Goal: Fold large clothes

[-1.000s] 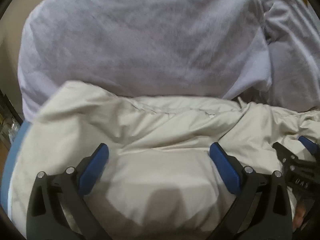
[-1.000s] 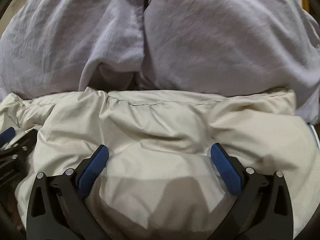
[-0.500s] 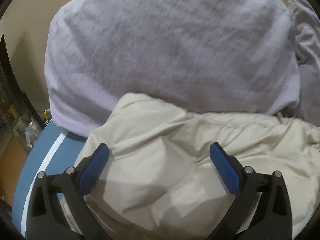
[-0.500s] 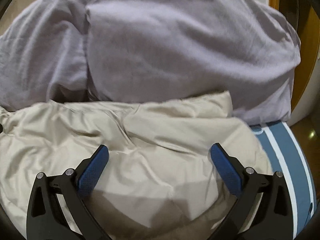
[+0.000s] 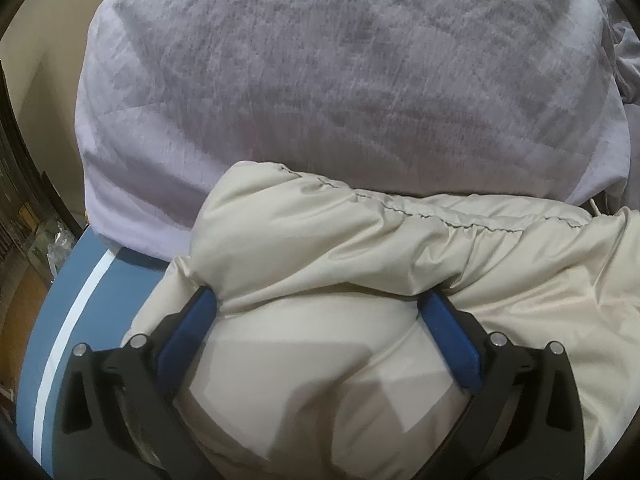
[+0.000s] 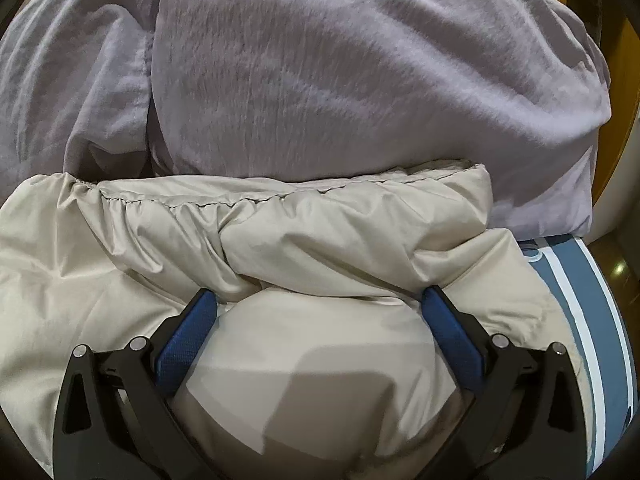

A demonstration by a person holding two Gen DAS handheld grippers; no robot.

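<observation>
A cream puffy jacket [image 5: 360, 248] lies on the blue bed sheet [image 5: 92, 304], its stitched hem edge against the pillows. My left gripper [image 5: 318, 306] is open, its blue fingertips pressed into the jacket's left end with a bulge of fabric between the jaws. The jacket also fills the right wrist view [image 6: 280, 240]. My right gripper [image 6: 320, 304] is open too, its fingertips pushed into the jacket's right end under a fold. Neither gripper pinches the cloth.
A large lavender pillow [image 5: 340, 80] lies right behind the jacket; a second one [image 6: 360, 80] and a crumpled lavender cover [image 6: 72, 80] show in the right wrist view. The blue sheet with white stripes [image 6: 592, 340] ends at the bed edges on both sides.
Both grippers moved apart toward the jacket's outer ends and pushed down into it. The bed edges came into view on each side, and each gripper left the other's view.
</observation>
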